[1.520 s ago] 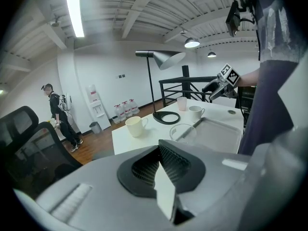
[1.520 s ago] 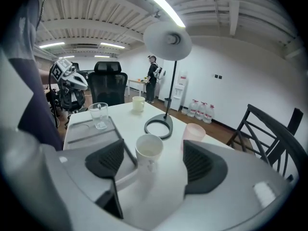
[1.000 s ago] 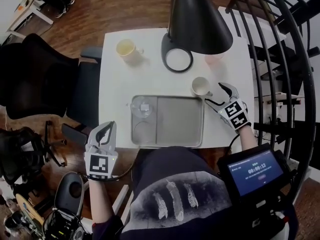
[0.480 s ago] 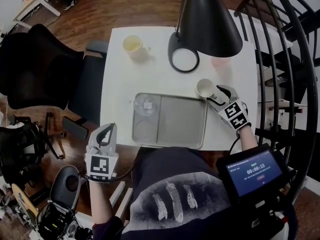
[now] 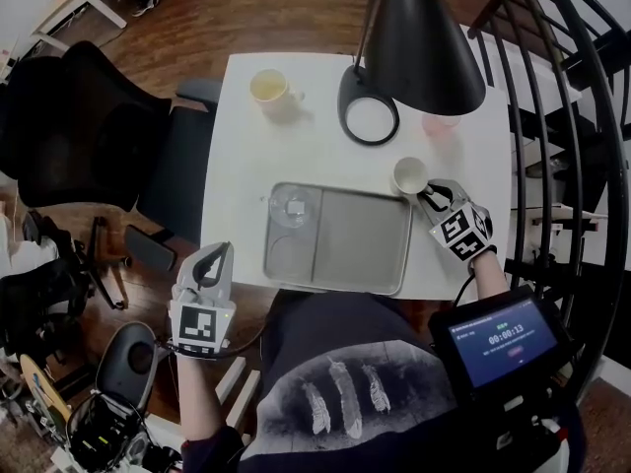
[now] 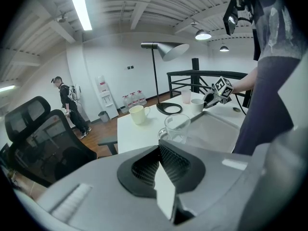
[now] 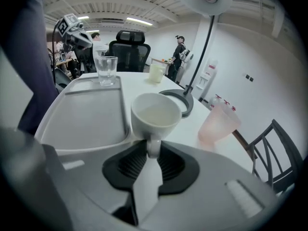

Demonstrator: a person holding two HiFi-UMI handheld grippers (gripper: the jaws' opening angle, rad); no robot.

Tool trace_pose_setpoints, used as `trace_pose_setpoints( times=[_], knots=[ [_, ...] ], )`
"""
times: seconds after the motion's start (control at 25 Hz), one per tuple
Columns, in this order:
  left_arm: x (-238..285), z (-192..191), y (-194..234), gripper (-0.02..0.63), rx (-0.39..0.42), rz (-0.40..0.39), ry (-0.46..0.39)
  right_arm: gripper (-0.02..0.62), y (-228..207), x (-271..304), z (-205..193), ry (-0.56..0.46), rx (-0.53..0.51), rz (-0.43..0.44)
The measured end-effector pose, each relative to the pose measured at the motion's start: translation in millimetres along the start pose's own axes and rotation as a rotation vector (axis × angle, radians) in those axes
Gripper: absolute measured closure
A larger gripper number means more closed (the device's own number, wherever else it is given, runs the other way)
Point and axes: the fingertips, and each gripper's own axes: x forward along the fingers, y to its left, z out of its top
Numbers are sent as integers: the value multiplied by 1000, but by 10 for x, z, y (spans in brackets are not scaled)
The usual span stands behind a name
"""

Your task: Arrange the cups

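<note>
Just off the tray's [image 5: 355, 239] right rim: white cup [image 5: 408, 174] stands | right gripper [image 5: 431, 200] jaws just closing, pinching its handle | left gripper [image 5: 212, 264] clamped together, empty | risk: narrow handle pinch lets cup pivot, tip.

A white bench [image 5: 237, 156] is pictured against a brown wooden floor [image 5: 256, 13], with a pale grey tray [image 5: 355, 239]. A white cup [image 5: 408, 175], a pale yellow mug [image 5: 268, 87], a translucent pink tumbler [image 5: 441, 124] and a clear glass [image 5: 291, 206] are shown beside a black lamp [image 5: 419, 37]. Black-and-white square markers are borne on the grey left hand-held gripper [image 5: 216, 257] and right hand-held gripper [image 5: 430, 198]. A black chair [image 5: 69, 116] is seen, and pale streaks are printed on a dark shirt [image 5: 394, 358].
</note>
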Motion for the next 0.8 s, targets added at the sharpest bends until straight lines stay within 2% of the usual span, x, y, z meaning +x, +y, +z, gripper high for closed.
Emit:
trace_pose_setpoints(
  times=[0.2, 0.6, 0.8],
  knots=[
    [-14, 10, 29, 591, -12, 6, -12, 545, 12, 6, 28, -27, 36, 20],
    [12, 21, 63, 590, -4, 7, -12, 551, -147, -68, 152, -102, 144, -53],
    [21, 6, 71, 591, -1, 6, -13, 549, -173, -81, 109, -115, 218, -54]
  ],
)
